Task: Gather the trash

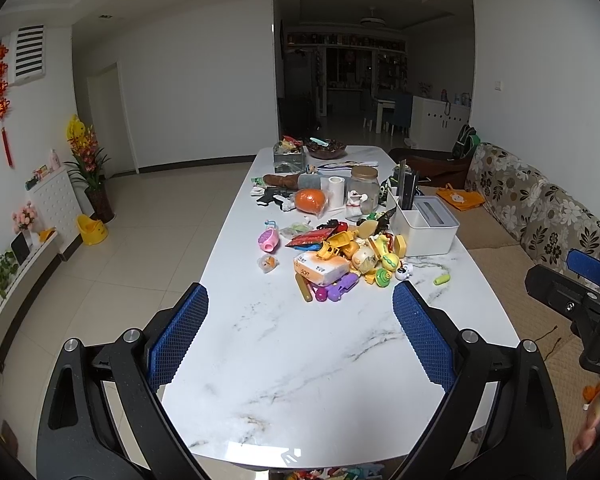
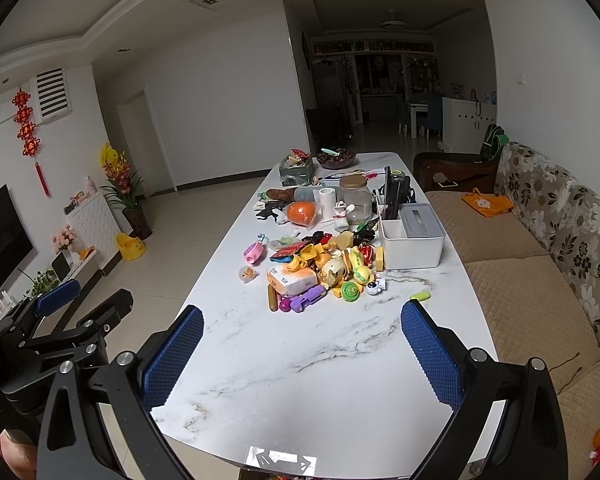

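Step in hand, as judged: approach, nothing collected yet. The left gripper (image 1: 300, 328) and right gripper (image 2: 302, 346) both hang wide and empty over the near, bare end of the marble table (image 1: 300, 380). The trash lies in the clutter heap (image 1: 340, 256), just left of the white organiser box (image 1: 428, 232); a tissue pack (image 1: 320, 270) sits at the heap's near edge. Next move calls for reaching forward and singling out one wrapper among the toys

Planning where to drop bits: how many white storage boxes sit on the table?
1. The white box stands on the table, right of the toy pile, near the sofa-side edge. Clutter behind could hide smaller ones.
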